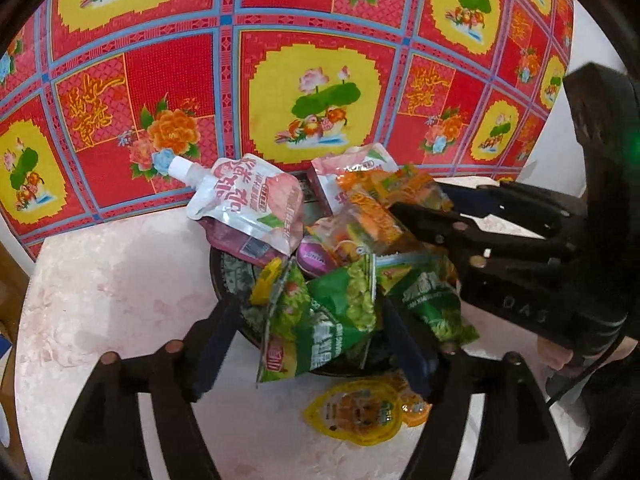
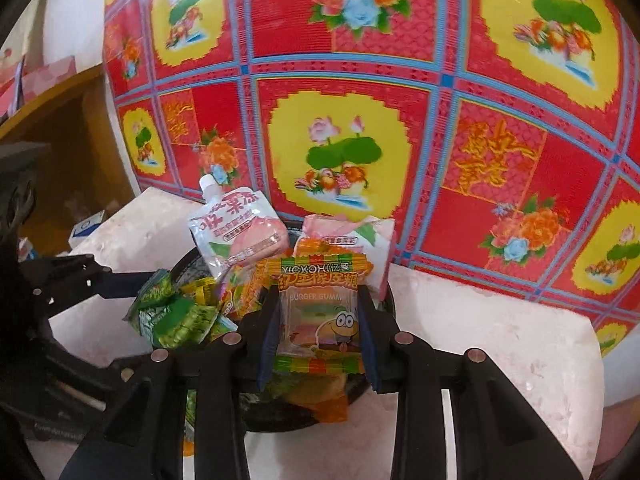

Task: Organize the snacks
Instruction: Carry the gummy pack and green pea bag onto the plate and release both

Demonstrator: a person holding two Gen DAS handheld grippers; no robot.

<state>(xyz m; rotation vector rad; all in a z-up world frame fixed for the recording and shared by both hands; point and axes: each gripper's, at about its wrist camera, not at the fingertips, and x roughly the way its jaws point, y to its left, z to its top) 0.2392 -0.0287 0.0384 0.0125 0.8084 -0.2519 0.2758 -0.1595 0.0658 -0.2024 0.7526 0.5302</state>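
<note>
Dark bowl (image 1: 224,280) on the pale desk (image 1: 100,300), heaped with snacks, set against a red patterned cloth (image 1: 160,60). Right gripper (image 2: 320,320) over the bowl, fingers (image 2: 370,332) pinching a clear gummy packet (image 2: 316,312) by both sides. Left gripper (image 1: 308,344) spread wide, fingers either side of the green snack bags (image 1: 320,320), pads not pressing them. White pouch (image 1: 248,204) leans at the bowl's far rim. Yellow jelly cup (image 1: 356,412) lies on the desk just outside the bowl.
</note>
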